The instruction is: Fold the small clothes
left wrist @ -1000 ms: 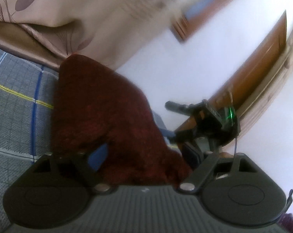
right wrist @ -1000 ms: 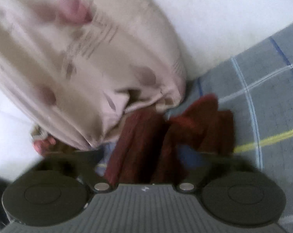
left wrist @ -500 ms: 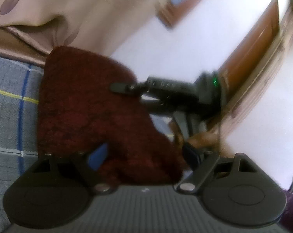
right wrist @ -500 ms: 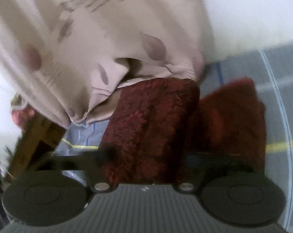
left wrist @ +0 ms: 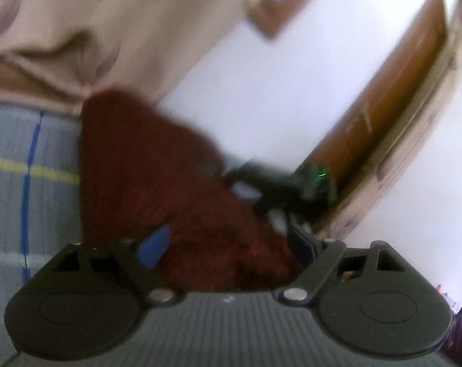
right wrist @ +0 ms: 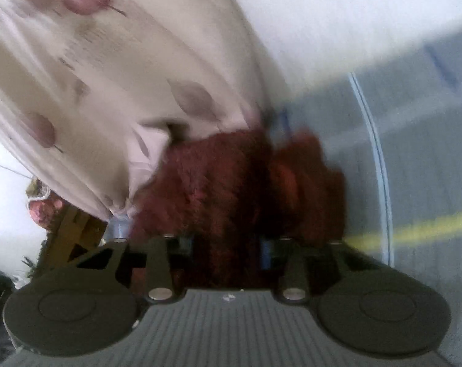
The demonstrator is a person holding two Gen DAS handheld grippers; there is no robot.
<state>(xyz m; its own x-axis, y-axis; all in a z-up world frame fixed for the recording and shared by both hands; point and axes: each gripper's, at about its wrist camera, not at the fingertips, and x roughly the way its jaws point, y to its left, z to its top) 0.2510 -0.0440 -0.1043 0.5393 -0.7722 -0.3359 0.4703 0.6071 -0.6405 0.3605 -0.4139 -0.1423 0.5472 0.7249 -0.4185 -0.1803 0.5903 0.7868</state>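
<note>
Two grippers work one dark red fuzzy garment (left wrist: 157,183), which lies bunched on the grey checked bed cover (left wrist: 10,214) against the beige leaf-print curtain (left wrist: 78,30). The left gripper (left wrist: 228,244) has its fingers spread wide with the garment's near fold between them; whether the blue pads press it I cannot tell. The right gripper (right wrist: 228,247), at the garment's edge farther from the curtain, is opening, red cloth between its fingers.
</note>
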